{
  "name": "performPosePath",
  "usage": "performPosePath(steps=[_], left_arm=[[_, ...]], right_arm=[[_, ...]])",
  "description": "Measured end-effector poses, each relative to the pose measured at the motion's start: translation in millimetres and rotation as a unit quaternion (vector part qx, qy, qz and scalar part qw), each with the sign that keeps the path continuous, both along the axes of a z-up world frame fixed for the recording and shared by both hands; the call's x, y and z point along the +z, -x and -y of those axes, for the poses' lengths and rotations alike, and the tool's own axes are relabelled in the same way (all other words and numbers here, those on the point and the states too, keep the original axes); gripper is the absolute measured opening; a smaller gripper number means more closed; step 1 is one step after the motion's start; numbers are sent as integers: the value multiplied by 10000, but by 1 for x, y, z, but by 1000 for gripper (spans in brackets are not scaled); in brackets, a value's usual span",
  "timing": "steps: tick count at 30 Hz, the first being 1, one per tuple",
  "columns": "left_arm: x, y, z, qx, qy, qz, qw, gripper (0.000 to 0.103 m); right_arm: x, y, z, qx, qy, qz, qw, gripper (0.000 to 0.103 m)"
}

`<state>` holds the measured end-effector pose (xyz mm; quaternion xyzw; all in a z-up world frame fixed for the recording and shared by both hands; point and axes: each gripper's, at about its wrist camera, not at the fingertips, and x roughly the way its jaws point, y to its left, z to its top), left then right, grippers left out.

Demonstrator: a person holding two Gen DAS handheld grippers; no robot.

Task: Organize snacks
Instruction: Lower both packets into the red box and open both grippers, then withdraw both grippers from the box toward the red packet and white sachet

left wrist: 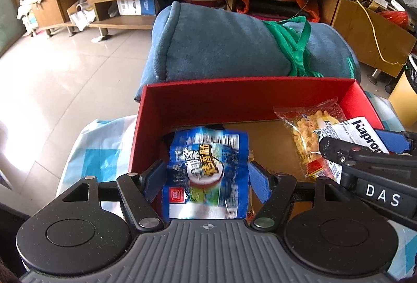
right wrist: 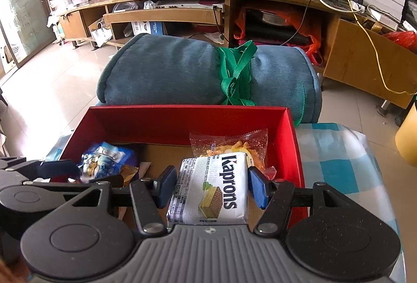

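Note:
A red box (left wrist: 234, 98) (right wrist: 182, 117) with a brown cardboard floor stands on a blue-checked cloth. My left gripper (left wrist: 206, 173) holds a blue snack bag (left wrist: 206, 168) between its blue pads over the box's left side; the bag also shows in the right wrist view (right wrist: 104, 160). My right gripper (right wrist: 211, 184) is shut on a white Kaprons wafer pack (right wrist: 211, 186) over the box's right side, also visible in the left wrist view (left wrist: 362, 134). A clear packet of orange snacks (left wrist: 307, 137) (right wrist: 229, 145) lies in the box's far right corner.
A rolled blue blanket (left wrist: 221, 45) (right wrist: 169, 74) tied with a green strap lies just behind the box. A wooden TV stand (right wrist: 182, 12) with cables runs along the back. A tiled floor (left wrist: 65, 69) lies to the left. A yellow bin (right wrist: 406, 137) stands at the right.

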<state>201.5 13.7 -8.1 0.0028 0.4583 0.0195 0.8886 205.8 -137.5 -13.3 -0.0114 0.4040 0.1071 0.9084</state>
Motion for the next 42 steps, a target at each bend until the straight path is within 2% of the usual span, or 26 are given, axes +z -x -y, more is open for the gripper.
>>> performPosePath(steps=[8,11,17,42], left_arm=[[-1,-2,-2,70,-55,-10,10000,76],[-1,-1,-1,1,-63,-11,10000,83],[3,4,6,-146,-185,104,9997,86],[15,25,0,-176,-49,108,9998,88]], right_arm=[[-2,-7,-1,-3,-110,2,9999,56],[-3,-9,-1,16,-179,-12,9998,57],[0,-8,-3,55,-191,27,9998,58],[31,28,12,-56,-345,191,9992,58]])
